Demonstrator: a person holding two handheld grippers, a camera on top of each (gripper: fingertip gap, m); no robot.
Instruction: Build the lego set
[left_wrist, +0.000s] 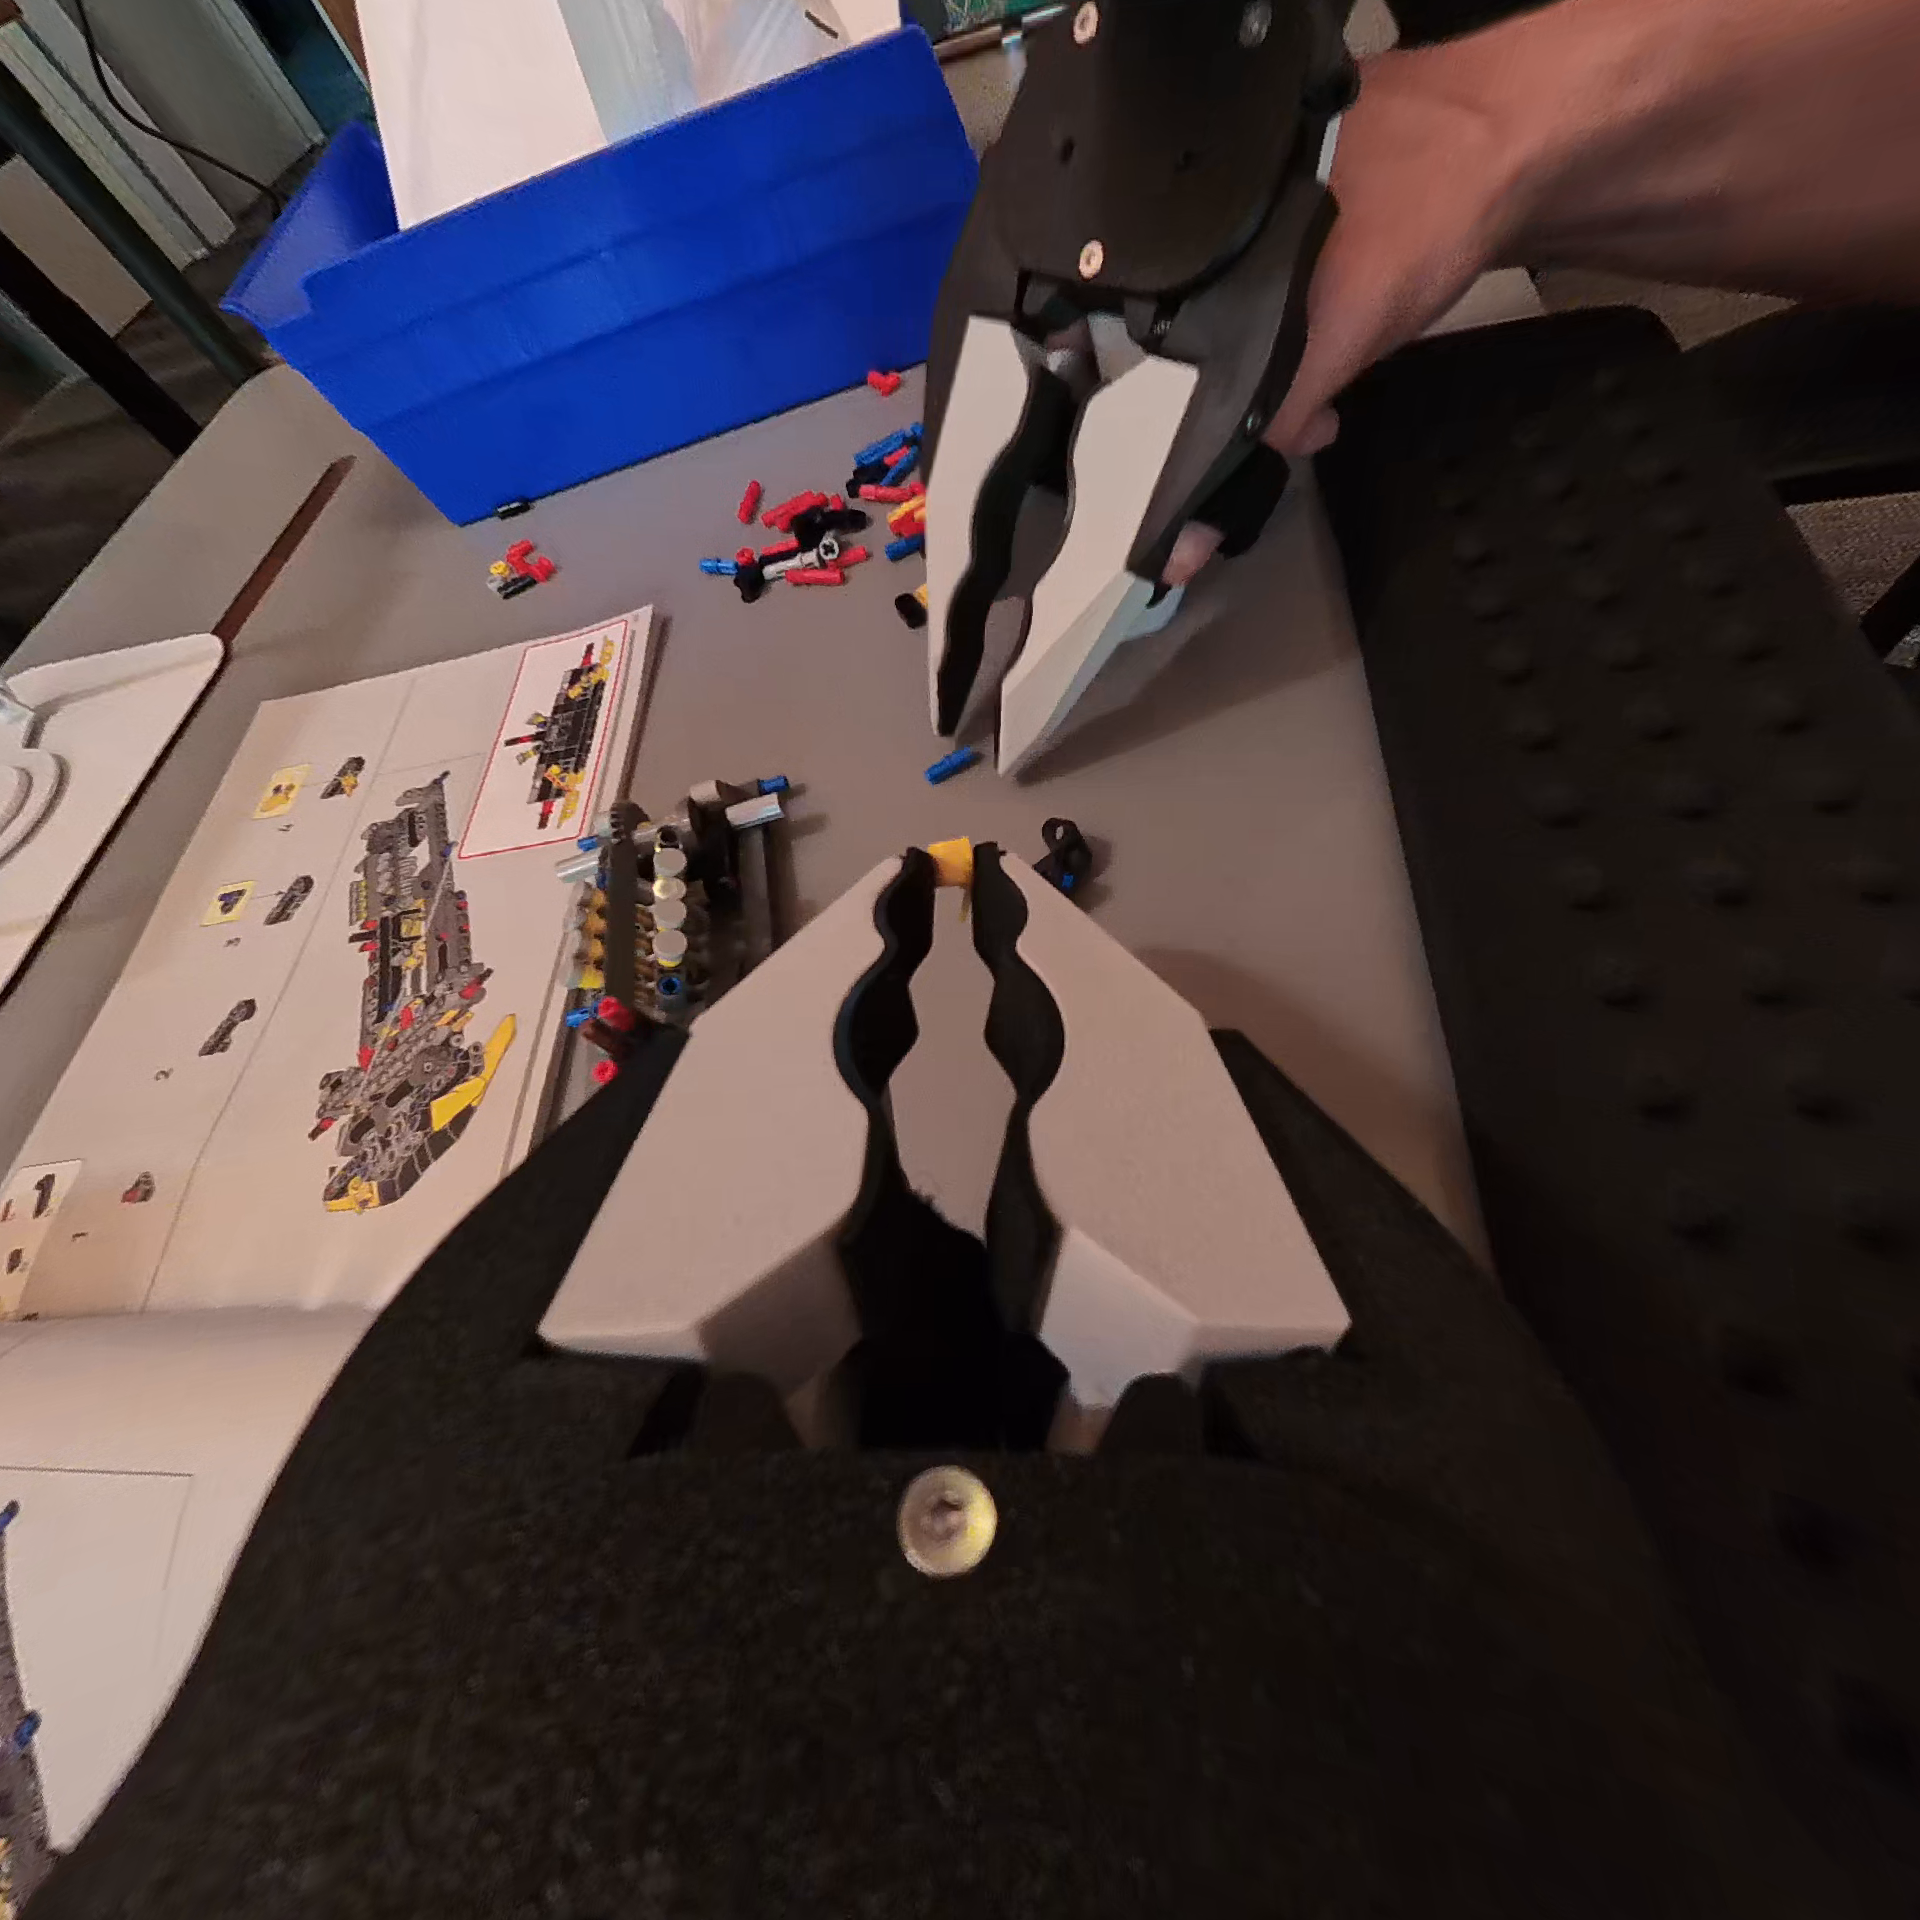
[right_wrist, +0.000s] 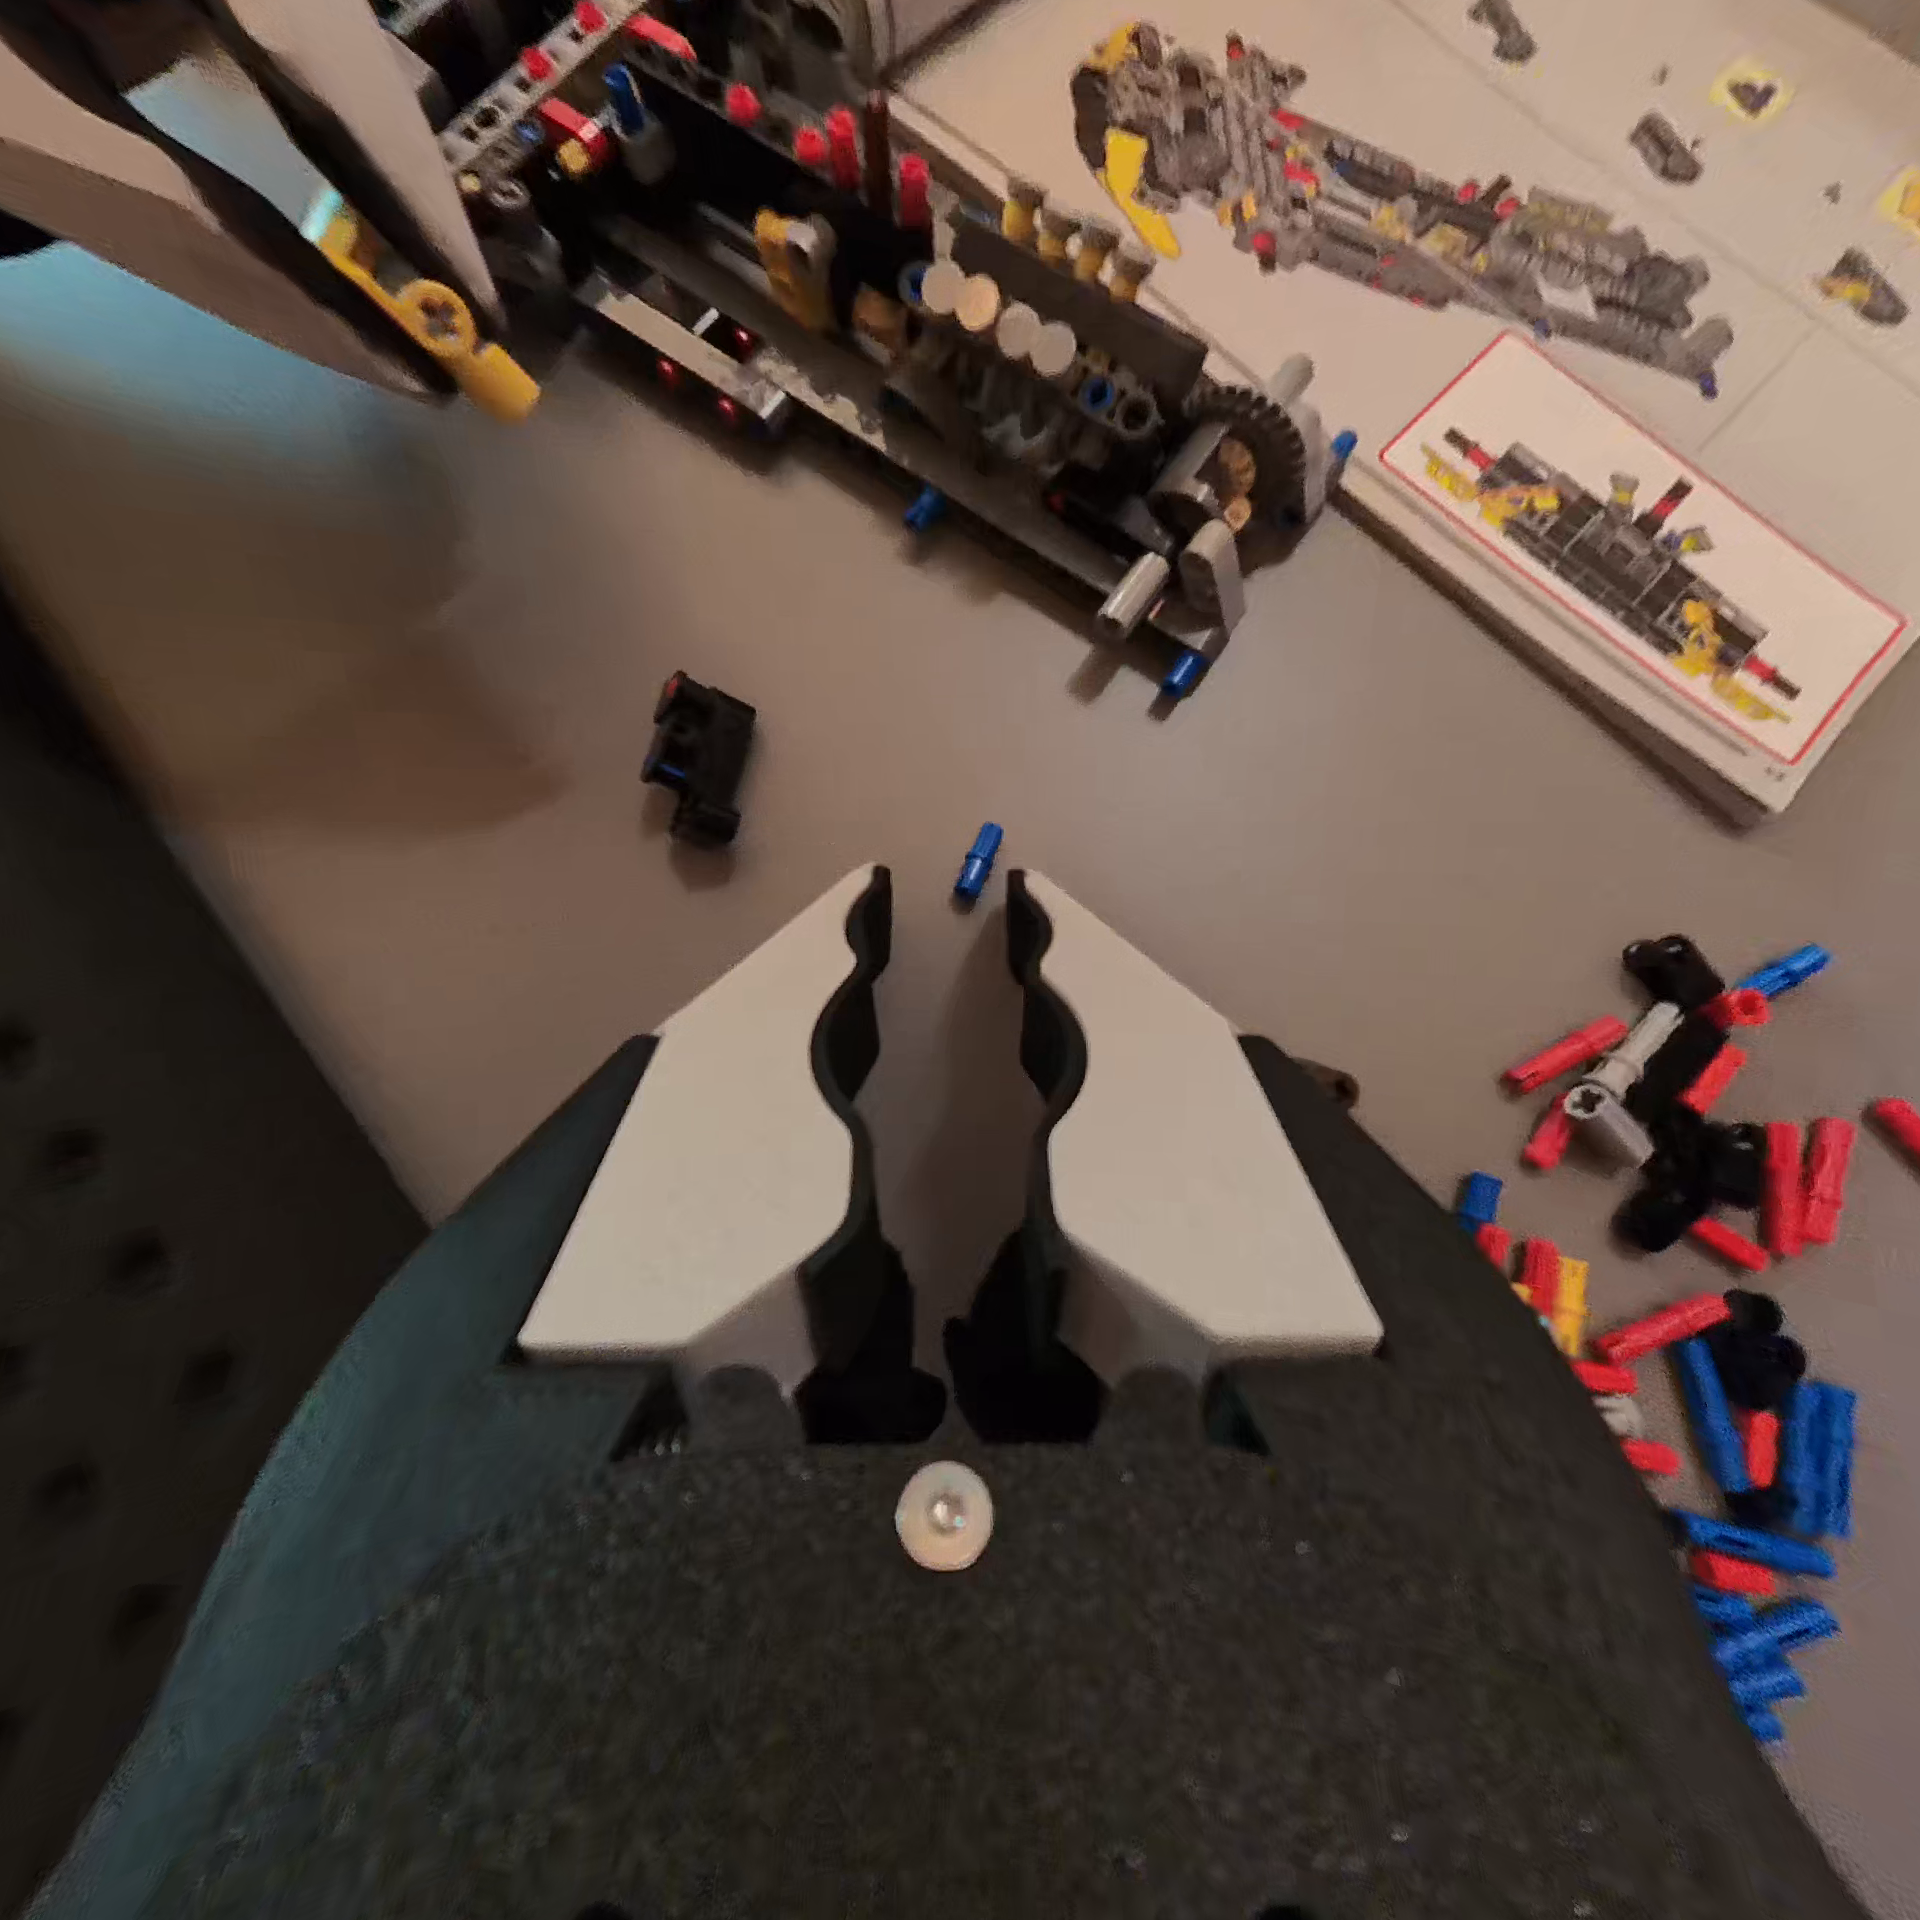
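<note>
My left gripper (left_wrist: 948, 864) is shut on a small yellow lego piece (left_wrist: 948, 858) and holds it above the grey table. In the right wrist view the left gripper (right_wrist: 457, 343) shows at the top left with the yellow piece (right_wrist: 504, 387) sticking out of its tips. My right gripper (right_wrist: 951, 883) is open a little and empty, with its tips low over a blue pin (right_wrist: 977, 860) on the table. It shows in the left wrist view too (left_wrist: 977, 750), beside the same pin (left_wrist: 951, 765). The partly built lego model (right_wrist: 987, 353) lies next to the open instruction booklet (right_wrist: 1621, 436).
A small black piece (right_wrist: 701, 753) lies left of the blue pin. Several loose red, blue and black pieces (right_wrist: 1714, 1247) are piled at the right. A blue bin (left_wrist: 623, 281) stands at the back. A black studded mat (left_wrist: 1662, 935) covers the table's right side. My hands' fingertips stand some 10 centimeters from each other.
</note>
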